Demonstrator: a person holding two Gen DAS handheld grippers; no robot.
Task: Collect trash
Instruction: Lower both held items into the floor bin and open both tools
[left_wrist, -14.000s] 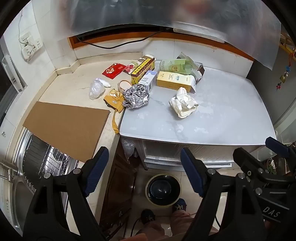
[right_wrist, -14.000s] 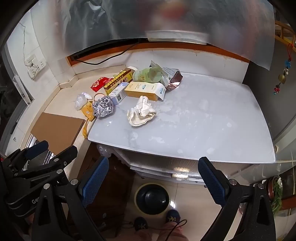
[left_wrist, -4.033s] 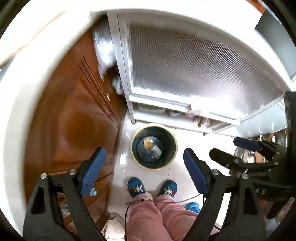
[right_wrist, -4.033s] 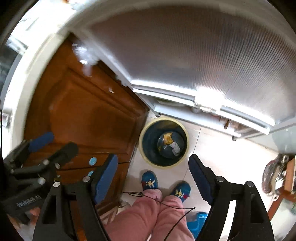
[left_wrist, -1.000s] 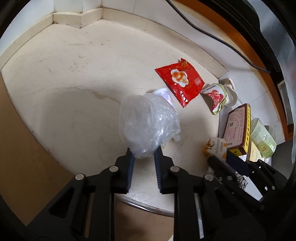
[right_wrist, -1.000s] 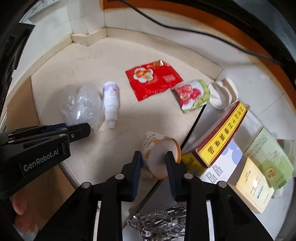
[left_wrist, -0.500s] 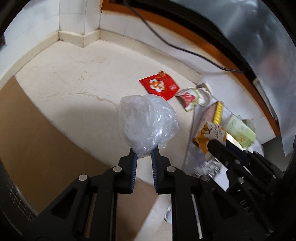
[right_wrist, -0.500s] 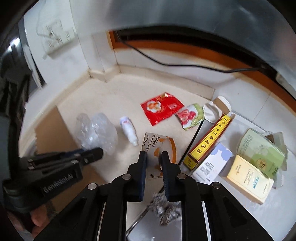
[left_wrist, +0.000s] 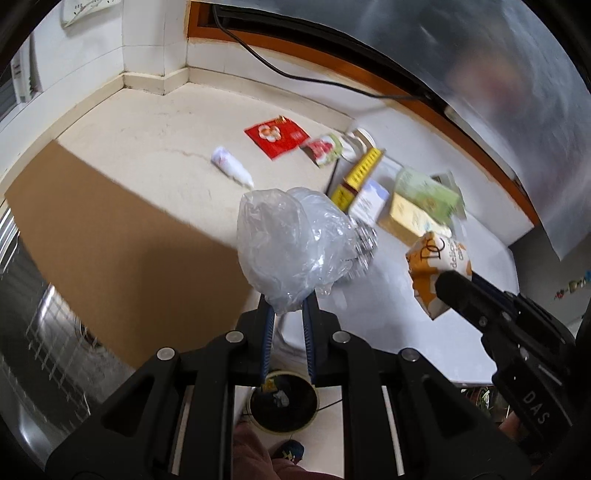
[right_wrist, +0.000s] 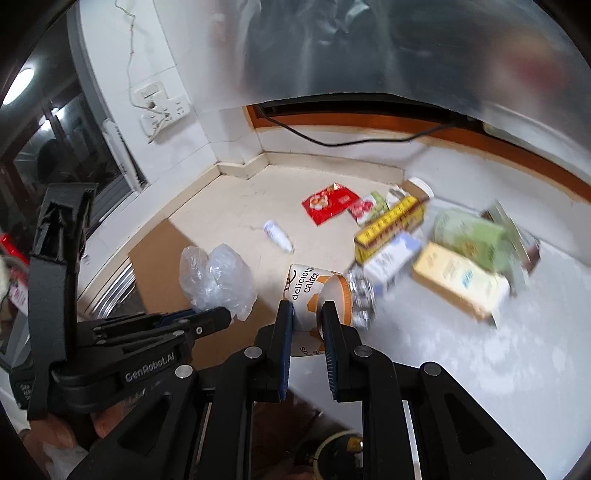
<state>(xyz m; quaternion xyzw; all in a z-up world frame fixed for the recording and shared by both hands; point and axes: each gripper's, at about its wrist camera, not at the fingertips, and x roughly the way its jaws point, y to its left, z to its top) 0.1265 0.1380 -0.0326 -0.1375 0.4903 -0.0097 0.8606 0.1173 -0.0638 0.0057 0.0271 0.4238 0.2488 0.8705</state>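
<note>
**A:** ok so fingers first. The left gripper (left_wrist: 287, 317) is pinched down narrow on a crumpled clear plastic bag (left_wrist: 291, 247), and the bag puffs out toward 12 o'clock above the tips, lifted clear of the counter (left_wrist: 147, 122). The right gripper (right_wrist: 307, 314) is squeezed tight on an orange-and-white "delicious cakes" paper bag (right_wrist: 314, 286), also held up in the air.

**B:** and the rest of the junk?

**A:** going left to right on the counter: a small white bottle (left_wrist: 231, 166) lying on its side, a red snack packet (left_wrist: 277, 136), then a pile of boxes (left_wrist: 373, 184) at about 2 o'clock. The trash bin (left_wrist: 282, 402) sits on the floor at 6 o'clock, right under the left gripper, with a few bits already inside.
</note>
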